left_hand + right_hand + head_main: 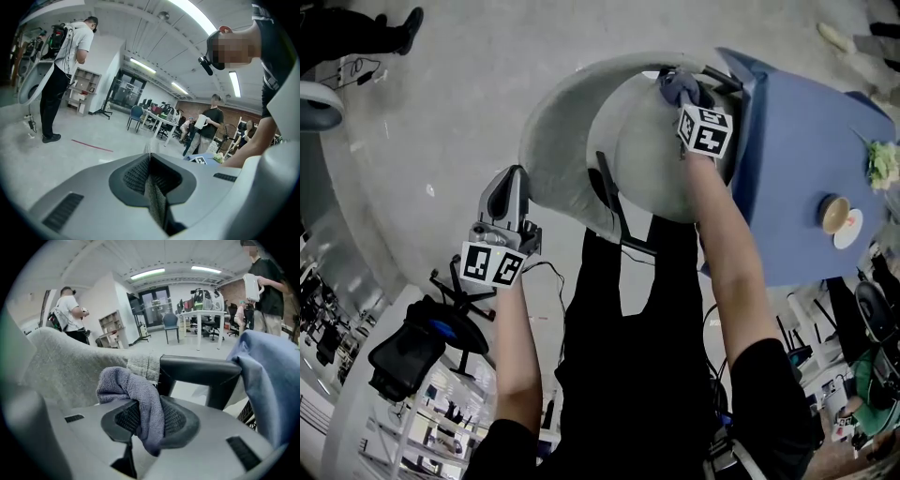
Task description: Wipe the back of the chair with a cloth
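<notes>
1. Right hand-held gripper pinches the cloth at the edge of the chair back.
2. Left hand-held gripper, pressed together, holds nothing.
3. Bunched cloth could snag the armrest and pull free.

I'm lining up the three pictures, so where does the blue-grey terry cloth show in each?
Head view: the blue-grey terry cloth is upper centre-right, at the top edge of the pale grey fabric chair back.
Left gripper view: not in it.
Right gripper view: centre, pinched in the tongs of the right gripper.
Shared landmark: the chair back, which fills the left side of the right gripper view.
</notes>
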{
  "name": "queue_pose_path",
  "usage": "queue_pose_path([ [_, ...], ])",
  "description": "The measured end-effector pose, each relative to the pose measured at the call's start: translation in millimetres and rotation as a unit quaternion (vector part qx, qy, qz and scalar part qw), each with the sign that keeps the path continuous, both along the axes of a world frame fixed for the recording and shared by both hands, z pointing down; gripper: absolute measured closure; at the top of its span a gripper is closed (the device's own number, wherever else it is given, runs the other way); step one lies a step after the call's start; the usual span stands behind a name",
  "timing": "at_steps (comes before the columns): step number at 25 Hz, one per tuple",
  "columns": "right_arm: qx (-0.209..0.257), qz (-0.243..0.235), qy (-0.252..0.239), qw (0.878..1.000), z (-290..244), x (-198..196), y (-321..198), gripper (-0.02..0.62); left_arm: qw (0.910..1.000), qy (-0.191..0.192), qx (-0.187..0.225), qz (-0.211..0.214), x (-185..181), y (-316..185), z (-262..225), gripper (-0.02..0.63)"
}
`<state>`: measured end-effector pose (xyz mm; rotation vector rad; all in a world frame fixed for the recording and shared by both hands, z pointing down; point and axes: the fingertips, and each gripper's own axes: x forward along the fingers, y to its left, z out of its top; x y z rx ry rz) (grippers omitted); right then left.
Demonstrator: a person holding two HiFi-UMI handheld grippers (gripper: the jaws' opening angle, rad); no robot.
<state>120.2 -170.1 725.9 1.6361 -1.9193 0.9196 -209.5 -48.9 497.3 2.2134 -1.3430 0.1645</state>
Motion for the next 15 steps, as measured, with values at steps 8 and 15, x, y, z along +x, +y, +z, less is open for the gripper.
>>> queue_pose_path([
  [8,0.005,-0.079,0.027,0.996,-36,9,48,0.479,0.9996,-0.003,-0.022,-0.018,-2,1,-4,0.581],
  [15,0.034,-0.154,0.040,0.987,-103,20,83,0.480,0.9995,-0.029,0.006,0.008,30,5,-38,0.581],
])
